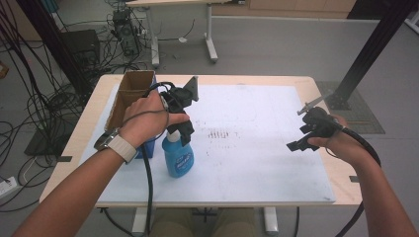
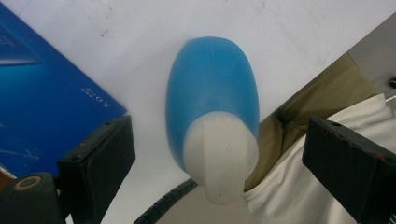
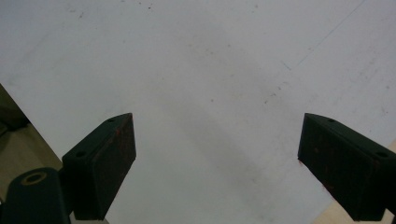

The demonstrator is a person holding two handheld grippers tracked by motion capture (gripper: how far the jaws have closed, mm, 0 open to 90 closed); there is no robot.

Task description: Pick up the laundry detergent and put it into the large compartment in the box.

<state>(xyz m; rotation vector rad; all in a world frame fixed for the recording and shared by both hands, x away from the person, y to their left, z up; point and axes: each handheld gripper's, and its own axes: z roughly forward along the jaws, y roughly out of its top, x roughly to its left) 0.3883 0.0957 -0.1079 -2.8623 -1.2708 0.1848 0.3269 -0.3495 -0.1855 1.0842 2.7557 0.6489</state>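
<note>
Left gripper (image 2: 219, 158) above blue spray bottle (image 2: 212, 93), jaws apart astride its white nozzle; right gripper (image 3: 217, 163) well right of bottle, jaws apart.

High view overlooks the white mat (image 1: 257, 148); both claw views stare closely down at it.

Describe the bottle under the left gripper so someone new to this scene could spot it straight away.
Start at the white mat covering the table, then go to its left side, where an open cardboard box stands. Just in front of it, beneath the open left gripper, stands the spray bottle: translucent blue with a white top, the only bottle there.
</note>
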